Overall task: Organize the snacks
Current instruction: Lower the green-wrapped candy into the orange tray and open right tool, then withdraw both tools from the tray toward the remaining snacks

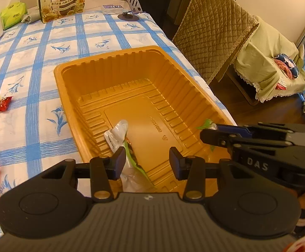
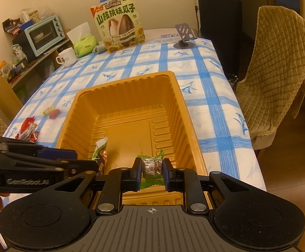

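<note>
Two snacks concern the orange plastic tray (image 2: 129, 96) at frame centre. Item one: a green-wrapped candy (image 2: 151, 166), pinched by the right gripper (image 2: 152, 173) over the tray's near end, lower centre of frame. Item two: a clear-and-green snack packet (image 1: 118, 134) lying inside the tray, touching the inner pad of the left gripper (image 1: 146, 161), whose fingers stand spread. Handling, by judgement: both light, crinkly, slippery film; grip across the body, not the twisted ends. Red-wrapped candies (image 2: 29, 129) wait at left on the checked tablecloth (image 2: 215, 96).

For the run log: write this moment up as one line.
left gripper: open, over tray | right gripper: shut on green-wrapped snack, above orange tray | one snack already inside | red snacks on tablecloth
</note>
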The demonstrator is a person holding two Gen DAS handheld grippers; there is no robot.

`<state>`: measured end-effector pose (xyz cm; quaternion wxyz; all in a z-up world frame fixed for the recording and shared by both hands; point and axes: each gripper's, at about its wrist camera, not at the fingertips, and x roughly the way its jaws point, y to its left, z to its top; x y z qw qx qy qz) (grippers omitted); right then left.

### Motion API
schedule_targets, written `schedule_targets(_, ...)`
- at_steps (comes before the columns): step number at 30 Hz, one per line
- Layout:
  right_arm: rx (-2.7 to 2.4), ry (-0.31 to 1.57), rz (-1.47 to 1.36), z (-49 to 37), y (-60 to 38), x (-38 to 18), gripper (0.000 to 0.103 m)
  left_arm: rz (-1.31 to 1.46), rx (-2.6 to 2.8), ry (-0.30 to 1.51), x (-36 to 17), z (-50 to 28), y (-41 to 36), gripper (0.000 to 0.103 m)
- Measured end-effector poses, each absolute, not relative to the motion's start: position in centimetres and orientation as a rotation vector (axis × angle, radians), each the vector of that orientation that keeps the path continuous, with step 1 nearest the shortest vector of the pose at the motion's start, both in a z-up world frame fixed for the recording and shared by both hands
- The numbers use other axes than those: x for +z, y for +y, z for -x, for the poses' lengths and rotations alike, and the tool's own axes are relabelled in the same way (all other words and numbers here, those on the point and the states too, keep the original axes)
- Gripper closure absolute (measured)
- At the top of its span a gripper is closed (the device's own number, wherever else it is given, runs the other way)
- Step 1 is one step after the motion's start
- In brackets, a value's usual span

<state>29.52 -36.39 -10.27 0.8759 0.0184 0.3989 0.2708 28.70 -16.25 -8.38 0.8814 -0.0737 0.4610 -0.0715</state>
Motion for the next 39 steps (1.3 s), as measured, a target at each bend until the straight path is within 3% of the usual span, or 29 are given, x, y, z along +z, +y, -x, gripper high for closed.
schedule_targets(4,0.59,0.83,-0.035,-29.9,-35.8,-10.4,0.082,0.151,-0.137,0.953,-8.2,-28.4,-15.8,0.06)
schedule_targets(8,0.62,0.82,-0.077,-30.2,-35.6,-10.4,0.075,0.14,-0.133,0.939,-7.7,-27.9,-15.4,0.047)
schedule_targets(10,0.618,0.816,-0.096,-30.2,-35.8,-10.2,0.042,0.128,-0.13,0.923,-7.4,-27.6,-15.2,0.044)
schedule_targets(11,0.606,0.804,-0.097,-30.0,-35.9,-10.1,0.038,0.121,-0.13,0.918,-7.2,-27.5,-15.1,0.044)
schedule_targets(15,0.592,0.778,-0.097,-29.0,-36.6,-9.3,0.038,0.091,-0.129,0.904,-6.6,-26.7,-14.8,0.038)
schedule_targets(27,0.557,0.759,-0.139,-25.8,-38.2,-7.1,0.031,0.098,-0.178,0.876,-4.6,-23.7,-13.8,0.036)
schedule_targets(39,0.557,0.776,-0.135,-21.7,-36.5,-5.8,0.03,0.11,-0.192,0.873,-3.3,-19.3,-9.9,0.035)
